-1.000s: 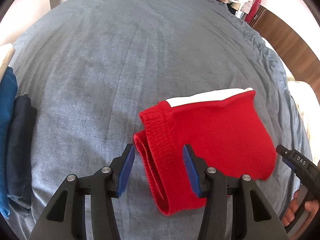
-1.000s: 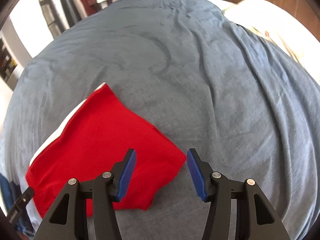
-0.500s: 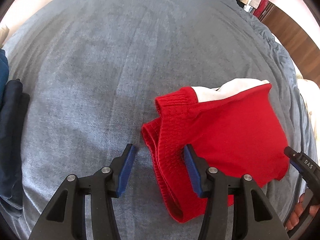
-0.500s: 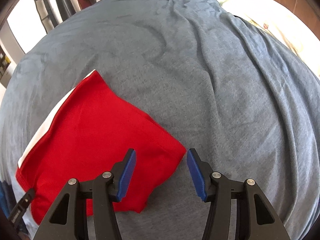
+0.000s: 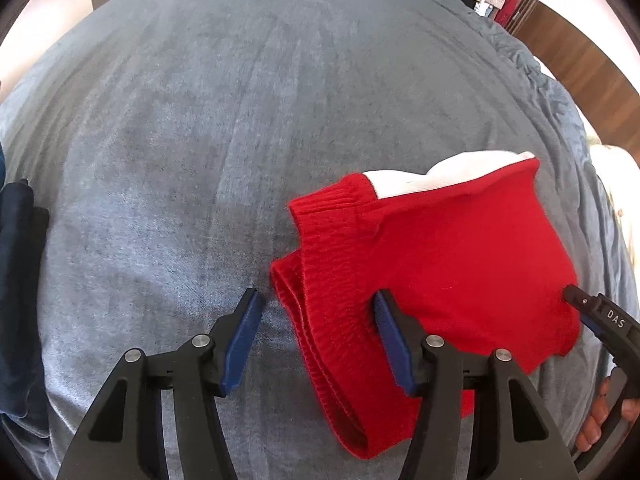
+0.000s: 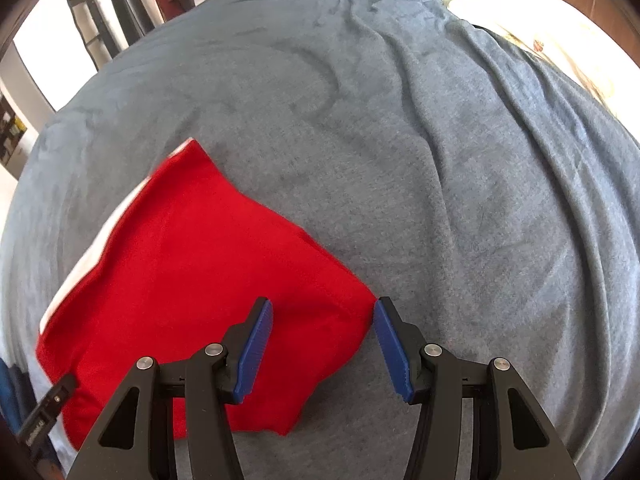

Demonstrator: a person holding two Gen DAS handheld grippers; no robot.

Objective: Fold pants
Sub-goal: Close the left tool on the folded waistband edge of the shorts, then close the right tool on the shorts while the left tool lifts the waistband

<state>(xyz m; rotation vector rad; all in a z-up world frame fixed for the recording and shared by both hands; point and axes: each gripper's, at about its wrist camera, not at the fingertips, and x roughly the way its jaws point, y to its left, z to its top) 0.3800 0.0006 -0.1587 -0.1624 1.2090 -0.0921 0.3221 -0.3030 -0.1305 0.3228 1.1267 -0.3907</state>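
a grey-blue blanket covers the bed. the red pants, folded with a white stripe along the far edge, lie on its near right part. dark folded clothes sit at the left edge. the left gripper is spread over the waistband; the right gripper is spread over the pants' right corner.
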